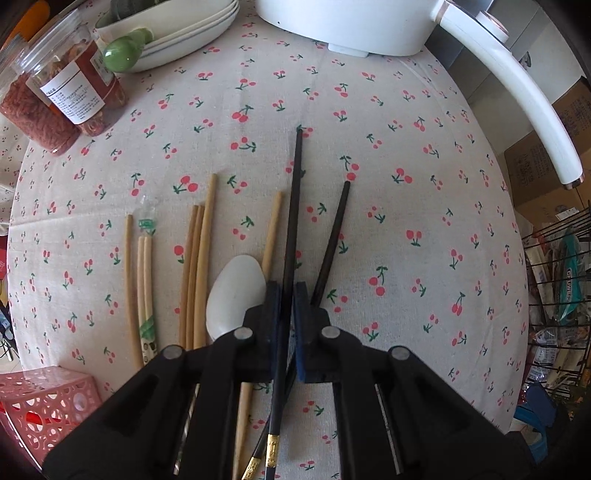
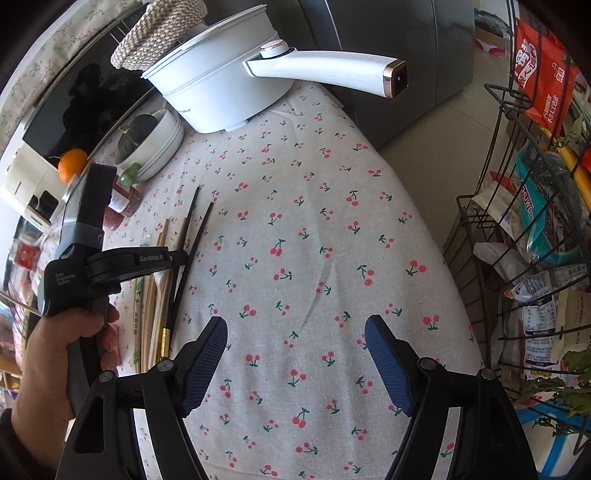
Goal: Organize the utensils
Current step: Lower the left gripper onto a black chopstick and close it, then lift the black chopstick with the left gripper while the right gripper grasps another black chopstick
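Note:
My left gripper [image 1: 286, 291] is shut on a black chopstick [image 1: 293, 206] with a gold band, which points away across the cherry-print cloth. A second black chopstick [image 1: 332, 240] lies just right of it on the cloth. Several bamboo chopsticks [image 1: 201, 258] and a white spoon [image 1: 234, 295] lie to the left. My right gripper [image 2: 295, 332] is open and empty above bare cloth. In the right wrist view the left gripper [image 2: 177, 258] sits over the black chopsticks [image 2: 192, 251] at the left.
A pink perforated basket [image 1: 44, 402] stands at the near left. Plastic jars [image 1: 59, 96], stacked white bowls [image 1: 184, 33] and a white pot with a long handle [image 1: 517, 85] stand at the far side. A wire rack [image 2: 524, 236] with packets stands right of the table.

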`<state>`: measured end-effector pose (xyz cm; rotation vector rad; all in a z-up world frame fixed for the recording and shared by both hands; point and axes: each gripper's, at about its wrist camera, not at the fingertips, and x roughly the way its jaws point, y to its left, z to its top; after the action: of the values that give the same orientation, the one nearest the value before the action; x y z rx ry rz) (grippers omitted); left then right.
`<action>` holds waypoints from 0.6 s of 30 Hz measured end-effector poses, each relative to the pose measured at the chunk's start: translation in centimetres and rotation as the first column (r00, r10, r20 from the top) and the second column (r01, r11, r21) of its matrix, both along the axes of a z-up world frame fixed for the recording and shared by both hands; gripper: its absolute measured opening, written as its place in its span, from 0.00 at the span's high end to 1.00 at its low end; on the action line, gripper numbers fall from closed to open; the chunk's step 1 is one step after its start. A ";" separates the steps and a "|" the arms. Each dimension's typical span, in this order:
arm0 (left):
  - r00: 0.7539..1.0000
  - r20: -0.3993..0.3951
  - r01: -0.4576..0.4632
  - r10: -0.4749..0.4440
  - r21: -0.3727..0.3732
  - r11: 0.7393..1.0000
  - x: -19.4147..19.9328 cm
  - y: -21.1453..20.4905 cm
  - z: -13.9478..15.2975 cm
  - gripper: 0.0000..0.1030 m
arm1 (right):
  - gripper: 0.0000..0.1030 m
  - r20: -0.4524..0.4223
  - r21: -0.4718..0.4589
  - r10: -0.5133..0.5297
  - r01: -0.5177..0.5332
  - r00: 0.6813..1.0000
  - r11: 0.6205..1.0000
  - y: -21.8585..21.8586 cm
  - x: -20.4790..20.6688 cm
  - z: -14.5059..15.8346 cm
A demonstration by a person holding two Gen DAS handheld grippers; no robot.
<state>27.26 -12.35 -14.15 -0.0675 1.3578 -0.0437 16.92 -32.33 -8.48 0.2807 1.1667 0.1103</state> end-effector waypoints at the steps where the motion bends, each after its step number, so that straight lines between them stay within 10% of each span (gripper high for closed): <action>1: 1.000 -0.005 0.009 -0.009 0.004 1.000 0.1 -0.1 0.0 0.93 | 0.24 -0.001 -0.001 0.001 -0.001 1.000 1.000 0.0 0.0 0.0; 18: 0.941 0.306 0.188 -0.143 -0.120 0.975 -12.8 3.6 10.1 0.93 | 0.24 -0.036 0.017 -0.007 0.008 0.999 1.000 2.9 -0.6 -0.5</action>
<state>14.43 -8.80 -4.02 -0.0681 1.0549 -0.2870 16.35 -29.48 -9.03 0.3038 1.2011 0.1092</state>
